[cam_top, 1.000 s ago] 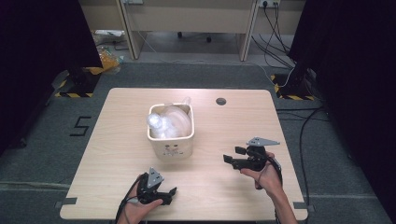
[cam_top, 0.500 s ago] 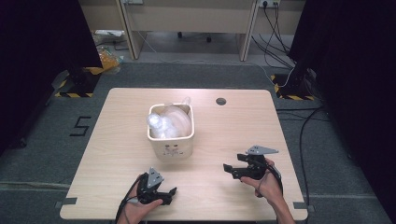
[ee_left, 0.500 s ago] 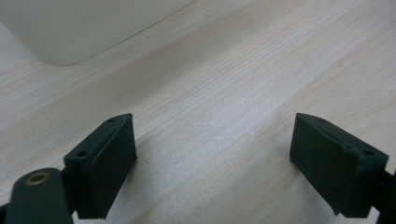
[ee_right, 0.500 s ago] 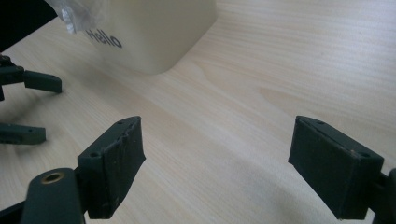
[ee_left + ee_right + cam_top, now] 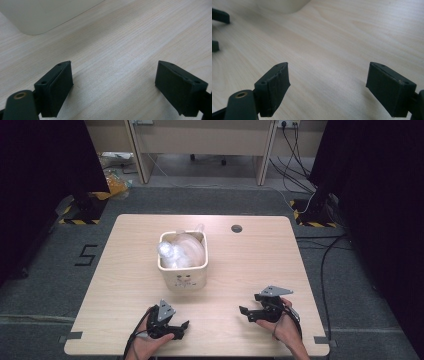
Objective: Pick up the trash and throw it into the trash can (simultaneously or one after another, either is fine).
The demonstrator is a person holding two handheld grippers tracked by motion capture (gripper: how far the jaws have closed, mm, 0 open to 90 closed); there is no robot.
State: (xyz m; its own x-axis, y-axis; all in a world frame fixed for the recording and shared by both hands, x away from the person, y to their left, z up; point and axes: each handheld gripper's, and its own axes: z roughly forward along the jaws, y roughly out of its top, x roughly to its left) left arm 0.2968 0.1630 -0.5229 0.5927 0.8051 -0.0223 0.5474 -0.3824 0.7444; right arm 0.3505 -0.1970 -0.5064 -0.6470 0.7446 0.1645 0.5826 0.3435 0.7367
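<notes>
Both grippers rest low at the near edge of the desk (image 5: 250,260), fingers released, with the bin (image 5: 183,265) standing apart from them.

The left gripper (image 5: 181,328) sits by the near left edge of the desk, its fingers (image 5: 56,87) spread wide over bare wood with nothing between them; the bin's rounded cream corner shows just ahead in the left gripper view. The right gripper (image 5: 246,312) lies near the front right, pointing left across the desk, and its fingers (image 5: 273,87) have just been opening and now stand wide apart, gripping nothing. The bin stands upright near the middle of the desk, filled with crumpled clear plastic (image 5: 181,251), well apart from both grippers.
</notes>
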